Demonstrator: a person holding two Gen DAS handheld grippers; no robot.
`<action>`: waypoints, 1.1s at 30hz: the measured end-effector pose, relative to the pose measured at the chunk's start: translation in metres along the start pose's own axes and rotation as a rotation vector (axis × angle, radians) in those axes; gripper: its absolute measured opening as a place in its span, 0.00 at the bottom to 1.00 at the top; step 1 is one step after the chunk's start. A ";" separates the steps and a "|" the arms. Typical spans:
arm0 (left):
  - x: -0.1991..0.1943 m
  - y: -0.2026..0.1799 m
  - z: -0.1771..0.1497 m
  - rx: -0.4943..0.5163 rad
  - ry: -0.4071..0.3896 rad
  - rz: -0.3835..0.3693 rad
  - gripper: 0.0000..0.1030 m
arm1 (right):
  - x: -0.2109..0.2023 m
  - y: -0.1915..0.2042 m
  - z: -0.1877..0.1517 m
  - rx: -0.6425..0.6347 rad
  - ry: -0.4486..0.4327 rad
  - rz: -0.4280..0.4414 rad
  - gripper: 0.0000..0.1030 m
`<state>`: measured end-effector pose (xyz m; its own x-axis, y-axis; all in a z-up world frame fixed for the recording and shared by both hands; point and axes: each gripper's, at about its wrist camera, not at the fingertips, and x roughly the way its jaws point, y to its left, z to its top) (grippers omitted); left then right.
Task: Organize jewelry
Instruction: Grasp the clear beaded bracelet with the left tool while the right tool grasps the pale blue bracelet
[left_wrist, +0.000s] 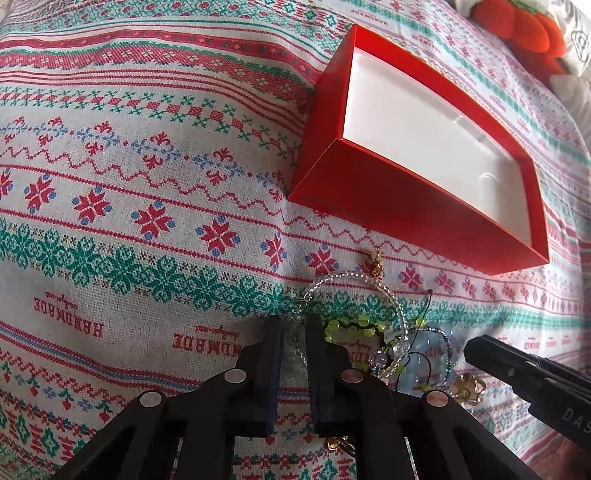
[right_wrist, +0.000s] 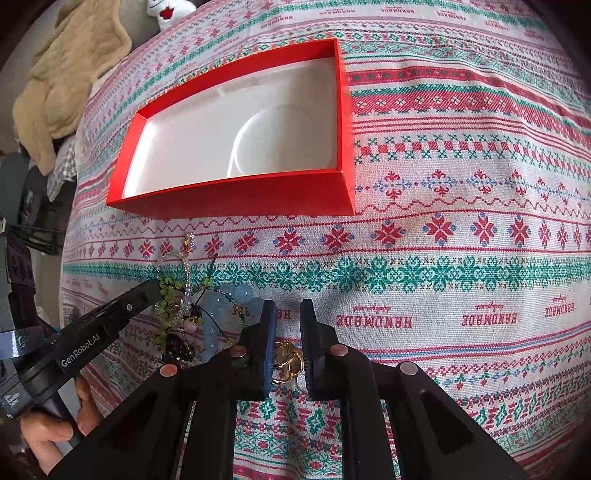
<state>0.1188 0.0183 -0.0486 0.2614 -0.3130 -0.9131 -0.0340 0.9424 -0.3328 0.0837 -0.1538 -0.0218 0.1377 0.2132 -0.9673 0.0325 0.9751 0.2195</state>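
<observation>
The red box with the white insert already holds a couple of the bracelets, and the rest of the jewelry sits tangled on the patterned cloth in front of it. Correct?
Not quite: the red box holds nothing; the right wrist view shows only its bare white insert. The rest stands: the beaded bracelets and a gold ring lie in a tangle on the patterned cloth in front of it.

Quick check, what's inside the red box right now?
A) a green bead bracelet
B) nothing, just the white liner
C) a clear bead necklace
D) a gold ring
B: both views show only the bare white liner inside the red box; the jewelry pile lies on the cloth in front of it, with the gold ring between the right gripper's fingers.
</observation>
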 end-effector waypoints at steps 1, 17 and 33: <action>-0.001 -0.001 0.000 -0.002 0.001 0.002 0.09 | -0.001 -0.001 -0.002 -0.002 0.004 0.004 0.15; -0.001 -0.013 -0.009 0.098 0.008 0.115 0.06 | 0.001 0.006 -0.004 -0.051 -0.004 -0.042 0.34; -0.010 -0.012 -0.015 0.125 -0.044 0.160 0.02 | 0.021 0.041 -0.006 -0.193 -0.047 -0.168 0.12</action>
<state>0.1026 0.0086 -0.0393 0.3046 -0.1550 -0.9398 0.0405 0.9879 -0.1498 0.0819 -0.1092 -0.0344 0.1920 0.0486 -0.9802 -0.1297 0.9913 0.0237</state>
